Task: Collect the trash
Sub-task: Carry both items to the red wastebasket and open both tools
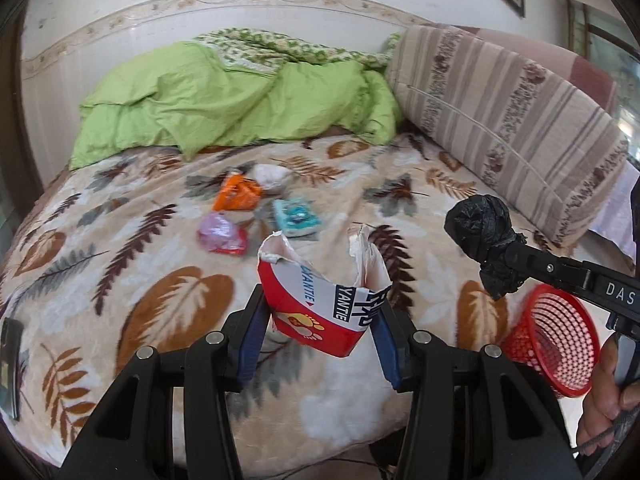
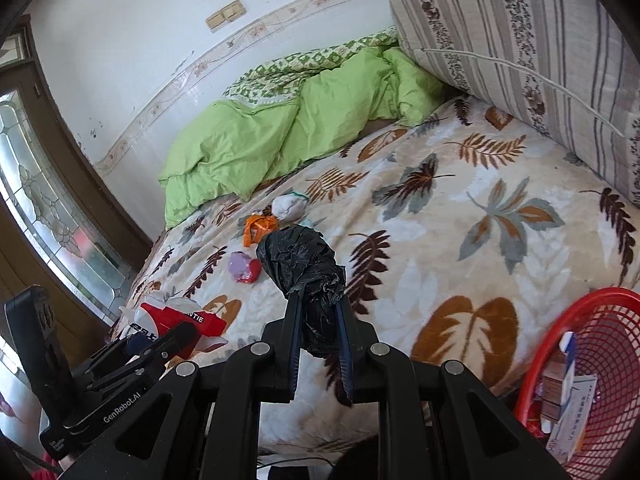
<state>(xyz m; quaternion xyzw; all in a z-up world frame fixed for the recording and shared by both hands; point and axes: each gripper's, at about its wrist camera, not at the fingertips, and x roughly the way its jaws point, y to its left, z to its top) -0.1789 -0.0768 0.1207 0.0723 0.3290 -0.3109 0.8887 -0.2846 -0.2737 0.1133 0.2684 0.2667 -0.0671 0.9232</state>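
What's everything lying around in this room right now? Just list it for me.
torn carton: one, red and white, held in the left gripper
bag wad: one, black, held in the right gripper
wrapper: one, orange, mid-bed
paper ball: one, white, beside the wrapper
packet: one, teal, mid-bed
pouch: one, pink and red, mid-bed
basket: one, red, at the bed's near right edge, boxes inside
quilt: one, green, far end
cushion: one, striped, right side
left gripper: black, blue pads
right gripper: black

Torn red carton [image 1: 324,312], crumpled black bag [image 1: 486,240], both gripped.
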